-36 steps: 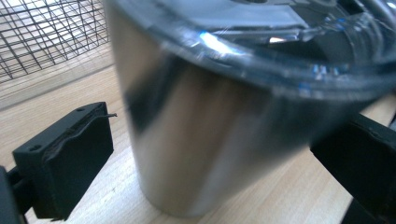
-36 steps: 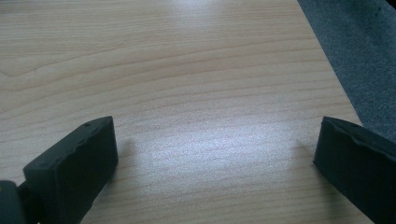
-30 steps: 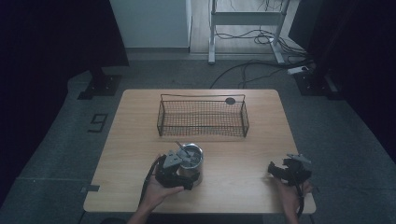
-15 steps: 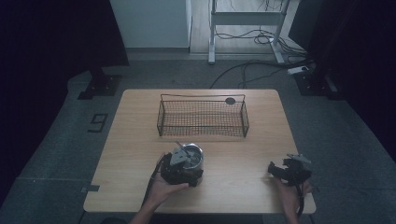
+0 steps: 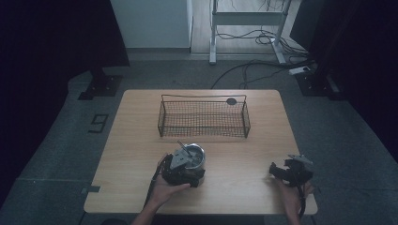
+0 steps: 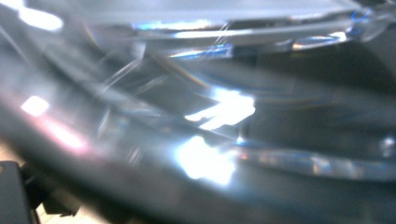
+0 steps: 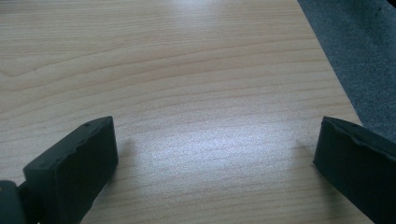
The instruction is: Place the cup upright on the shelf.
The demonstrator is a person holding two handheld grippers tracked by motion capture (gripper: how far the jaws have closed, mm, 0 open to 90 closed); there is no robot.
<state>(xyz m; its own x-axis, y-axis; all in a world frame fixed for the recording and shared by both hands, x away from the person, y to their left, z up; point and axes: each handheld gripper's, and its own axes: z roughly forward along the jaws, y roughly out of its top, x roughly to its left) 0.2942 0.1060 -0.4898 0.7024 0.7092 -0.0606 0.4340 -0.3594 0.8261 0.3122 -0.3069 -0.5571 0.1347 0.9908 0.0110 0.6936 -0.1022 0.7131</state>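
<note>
Shiny metal cup point(image 5: 193, 156) upright, mouth up

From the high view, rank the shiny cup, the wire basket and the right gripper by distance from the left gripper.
1. Shiny cup: right at the left gripper.
2. Wire basket: behind it, mid-table.
3. Right gripper: near the right edge of the table.

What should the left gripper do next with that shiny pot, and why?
Probably finish closing on the pot. The left gripper sits right against it near the table's front edge, and its jaws have just been closing. Then it could lift the pot toward the wire basket behind. The right gripper rests open, apart.
</note>
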